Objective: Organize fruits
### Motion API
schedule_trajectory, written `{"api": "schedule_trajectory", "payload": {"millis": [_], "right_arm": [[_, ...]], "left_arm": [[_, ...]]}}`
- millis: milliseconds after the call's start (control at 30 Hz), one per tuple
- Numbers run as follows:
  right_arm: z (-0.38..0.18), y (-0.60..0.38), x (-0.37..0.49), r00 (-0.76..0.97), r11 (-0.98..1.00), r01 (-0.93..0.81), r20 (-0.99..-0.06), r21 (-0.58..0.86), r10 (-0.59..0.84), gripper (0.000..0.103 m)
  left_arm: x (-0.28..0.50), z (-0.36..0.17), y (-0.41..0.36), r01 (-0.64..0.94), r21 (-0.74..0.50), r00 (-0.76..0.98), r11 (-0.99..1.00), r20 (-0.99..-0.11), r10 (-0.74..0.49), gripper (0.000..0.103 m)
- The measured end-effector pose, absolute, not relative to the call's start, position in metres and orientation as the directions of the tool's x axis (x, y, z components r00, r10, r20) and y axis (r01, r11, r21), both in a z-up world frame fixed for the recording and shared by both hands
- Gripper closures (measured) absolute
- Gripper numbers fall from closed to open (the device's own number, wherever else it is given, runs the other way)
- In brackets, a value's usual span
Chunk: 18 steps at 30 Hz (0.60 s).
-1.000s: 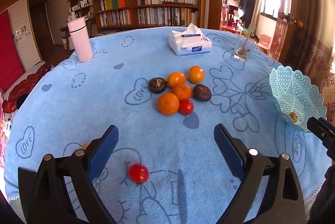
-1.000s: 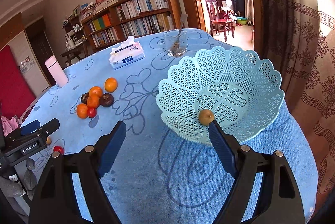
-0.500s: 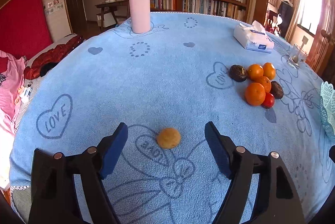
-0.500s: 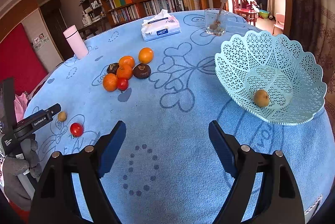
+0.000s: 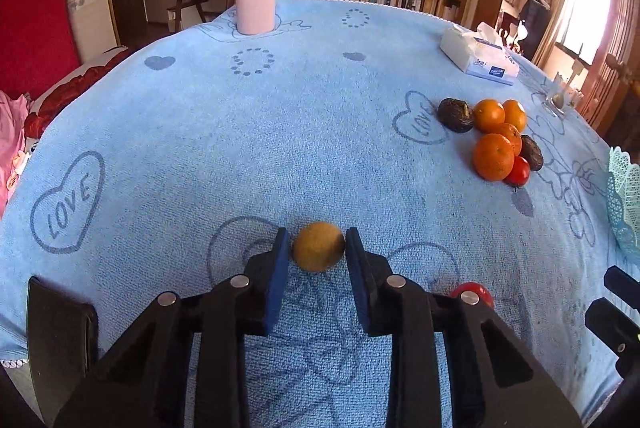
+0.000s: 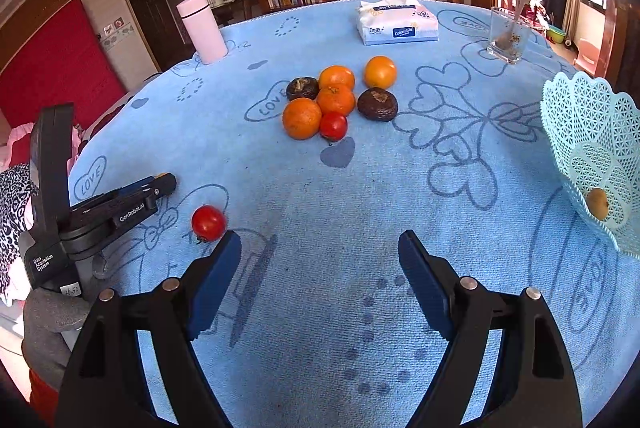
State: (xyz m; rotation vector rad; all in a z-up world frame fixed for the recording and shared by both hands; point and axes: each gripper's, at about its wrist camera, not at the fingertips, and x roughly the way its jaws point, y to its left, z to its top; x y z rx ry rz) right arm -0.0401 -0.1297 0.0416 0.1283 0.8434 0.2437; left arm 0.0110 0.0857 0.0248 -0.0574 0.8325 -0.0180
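One small brown fruit (image 5: 318, 246) now sits between the blue pads (image 5: 279, 278) of the left gripper (image 5: 316, 248). Half a second ago the jaws stood wide on both sides of it; now they have closed in, and the pads appear to touch it at 9 and 3 o'clock. The fruit seems to rest on the blue cloth (image 5: 280, 115), so the grasp looks just made and the lift not yet begun.

The right gripper (image 6: 320, 268) has its jaws wide open and holds nothing. In its view a loose red tomato (image 6: 208, 223) lies at 10 o'clock, just beside its left pad, and the mesh basket (image 6: 592, 131) with one brown fruit inside (image 6: 597, 203) stands at 3 o'clock. The heap of oranges (image 6: 320, 99) waits at 12 o'clock, well apart. The likely next step is carrying the brown fruit to the basket.
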Motion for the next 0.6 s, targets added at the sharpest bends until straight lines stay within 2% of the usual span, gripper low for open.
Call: {"api": "schedule_trajectory", "payload": {"millis": [67, 133, 433, 567, 600], "right_arm": [[0.040, -0.116, -0.038, 0.625, 0.959, -0.199, -0.727, 0.203, 0.284, 0.024], [0.038, -0.101, -0.035, 0.604, 0.948, -0.239, -0.732, 0.209, 0.314, 0.033], [0.021, -0.061, -0.013, 0.508, 0.911, -0.319, -0.764, 0.262, 0.398, 0.061], [0.016, -0.051, -0.001, 0.488, 0.906, -0.325, -0.772, 0.272, 0.407, 0.064], [0.016, -0.049, 0.001, 0.484, 0.903, -0.328, -0.772, 0.277, 0.412, 0.067]], "left_arm": [[0.009, 0.029, 0.086, -0.001, -0.058, 0.682, 0.998, -0.731, -0.042, 0.075], [0.007, 0.035, 0.087, -0.002, -0.060, 0.693, 0.998, -0.720, -0.043, 0.075], [-0.005, 0.062, 0.095, -0.015, -0.068, 0.743, 0.998, -0.668, -0.034, 0.075], [-0.006, 0.063, 0.097, -0.023, -0.081, 0.745, 0.996, -0.666, -0.037, 0.075], [-0.007, 0.063, 0.098, -0.024, -0.084, 0.744, 0.996, -0.667, -0.038, 0.075]]}}
